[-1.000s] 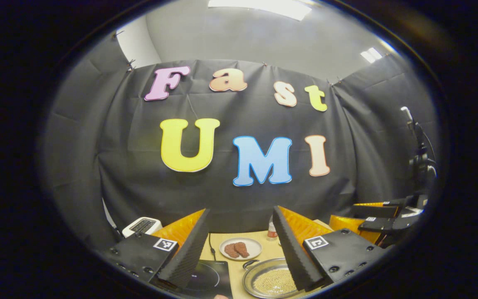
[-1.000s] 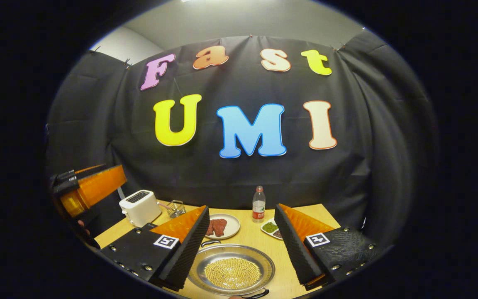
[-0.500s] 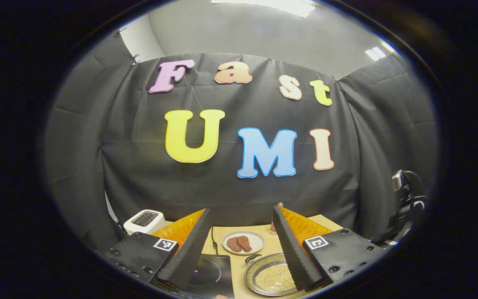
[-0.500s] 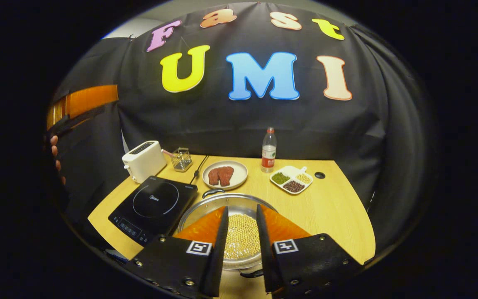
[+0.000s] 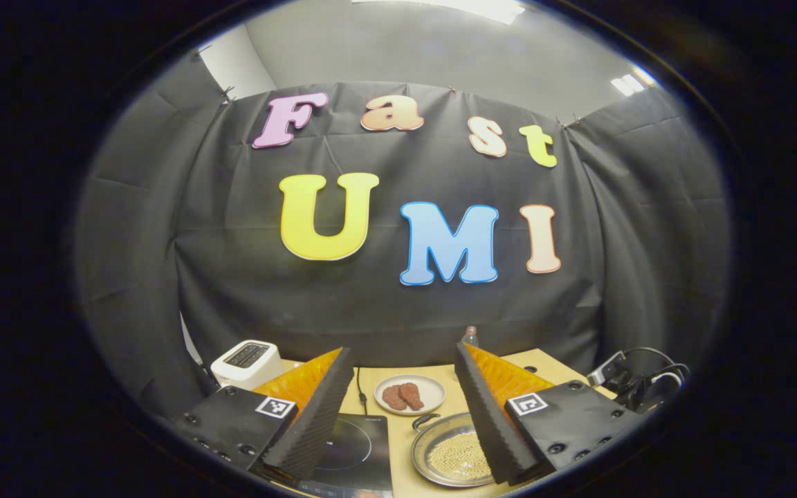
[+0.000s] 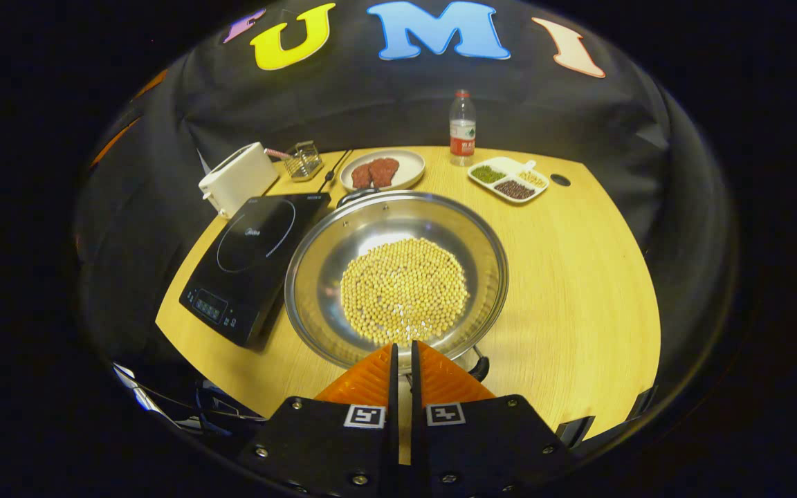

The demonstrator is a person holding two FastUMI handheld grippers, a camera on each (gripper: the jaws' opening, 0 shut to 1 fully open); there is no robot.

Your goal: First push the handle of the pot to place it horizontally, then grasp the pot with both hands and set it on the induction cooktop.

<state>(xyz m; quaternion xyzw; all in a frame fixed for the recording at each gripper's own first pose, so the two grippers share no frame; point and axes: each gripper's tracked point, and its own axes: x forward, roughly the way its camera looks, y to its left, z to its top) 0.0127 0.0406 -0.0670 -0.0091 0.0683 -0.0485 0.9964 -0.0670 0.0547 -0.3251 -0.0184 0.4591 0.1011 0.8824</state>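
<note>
The wide, shallow stainless-steel pot [image 6: 396, 277] with a layer of pale yellow beans [image 6: 404, 290] sits on the light wooden table [image 6: 578, 290], its left rim just beside the black glass induction cooktop [image 6: 250, 259] and not yet on it. One dark loop handle [image 6: 353, 197] lies at the far rim, the other [image 6: 478, 365] at the near rim, so the pot's handles run front to back rather than sideways; that is likely why a push has to come before any two-handed lift.

The right gripper [image 6: 403, 354] hangs low at the near rim, just beside the near handle, its fingers drawn almost together with only a thin slit between them and nothing held. Closed like that it reads as a blunt pusher, placed to nudge the handle around.

The left gripper [image 5: 398, 408] is held higher and farther back, fingers spread wide and empty, seemingly kept clear and ready for its side of the grasp.

Behind stand a white toaster [image 6: 236, 178], a plate of reddish meat [image 6: 381, 170], a divided dish of beans [image 6: 507, 180] and a plastic bottle [image 6: 462, 128].
</note>
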